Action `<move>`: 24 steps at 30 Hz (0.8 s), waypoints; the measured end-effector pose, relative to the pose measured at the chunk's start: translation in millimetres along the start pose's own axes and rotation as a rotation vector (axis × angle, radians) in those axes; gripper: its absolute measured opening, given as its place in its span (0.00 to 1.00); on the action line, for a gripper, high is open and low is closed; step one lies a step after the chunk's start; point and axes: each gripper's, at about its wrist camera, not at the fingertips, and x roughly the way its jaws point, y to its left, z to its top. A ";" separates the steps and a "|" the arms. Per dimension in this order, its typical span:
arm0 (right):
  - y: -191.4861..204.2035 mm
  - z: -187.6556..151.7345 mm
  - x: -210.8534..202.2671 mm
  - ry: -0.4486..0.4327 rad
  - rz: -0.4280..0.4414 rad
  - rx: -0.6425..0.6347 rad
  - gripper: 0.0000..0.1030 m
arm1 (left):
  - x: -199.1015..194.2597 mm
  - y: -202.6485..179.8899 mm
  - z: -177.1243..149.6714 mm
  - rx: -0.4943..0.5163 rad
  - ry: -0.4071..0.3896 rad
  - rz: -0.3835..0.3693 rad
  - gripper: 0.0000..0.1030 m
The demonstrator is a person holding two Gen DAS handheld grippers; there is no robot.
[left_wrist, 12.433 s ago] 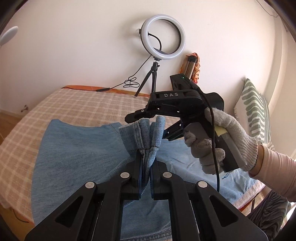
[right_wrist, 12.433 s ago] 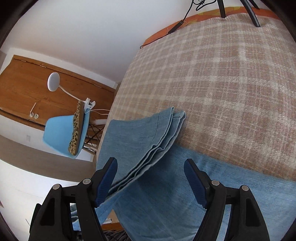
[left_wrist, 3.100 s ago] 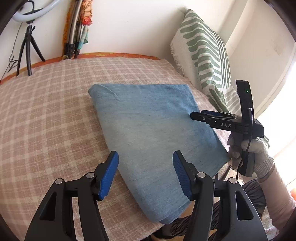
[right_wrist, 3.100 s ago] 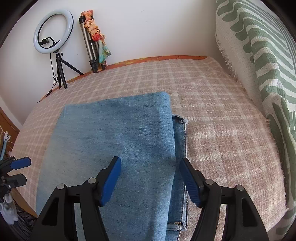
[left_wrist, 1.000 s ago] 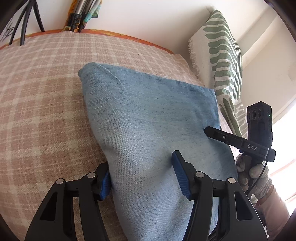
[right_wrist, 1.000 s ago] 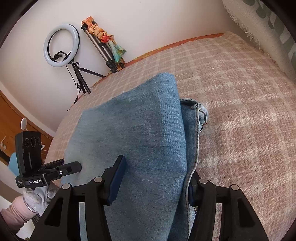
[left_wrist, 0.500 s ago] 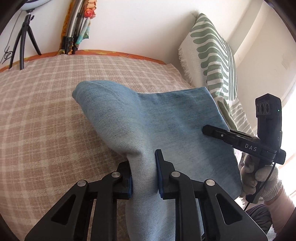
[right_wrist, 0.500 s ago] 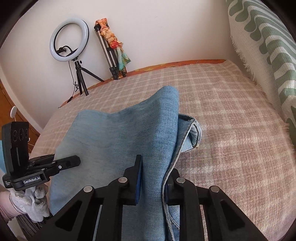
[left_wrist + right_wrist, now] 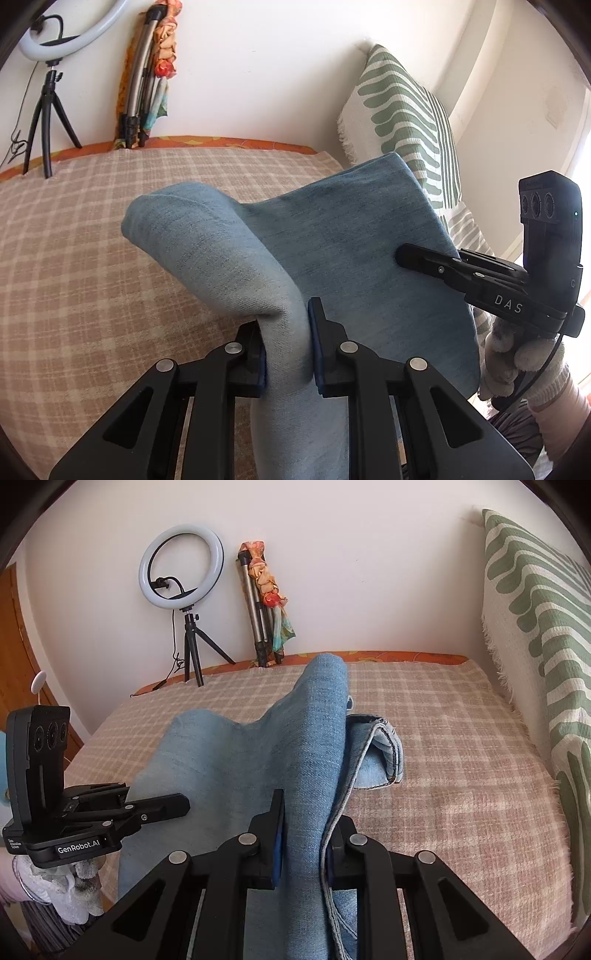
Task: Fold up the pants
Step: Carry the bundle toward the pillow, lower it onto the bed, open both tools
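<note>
Both hand-held grippers, left (image 9: 286,345) and right (image 9: 304,836), were clamped tight on folded blue jeans (image 9: 351,251), lifting them off the checked bed (image 9: 461,760) toward twelve o'clock.

Bare plaid blanket (image 9: 461,775) rightward; striped pillow (image 9: 546,646) beyond.

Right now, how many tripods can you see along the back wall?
2: a small black tripod under the white ring light, and a folded silver tripod leaning right of it. Others may be out of view.
</note>
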 end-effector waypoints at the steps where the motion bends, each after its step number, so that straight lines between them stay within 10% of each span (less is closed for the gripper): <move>1: 1.9 2.0 -1.6 -0.008 -0.001 -0.004 0.15 | -2.9 0.1 2.0 0.001 -0.010 0.002 0.16; 24: -18.4 64.6 17.3 -0.096 0.014 0.030 0.14 | -3.1 7.3 74.6 0.027 -0.098 0.028 0.15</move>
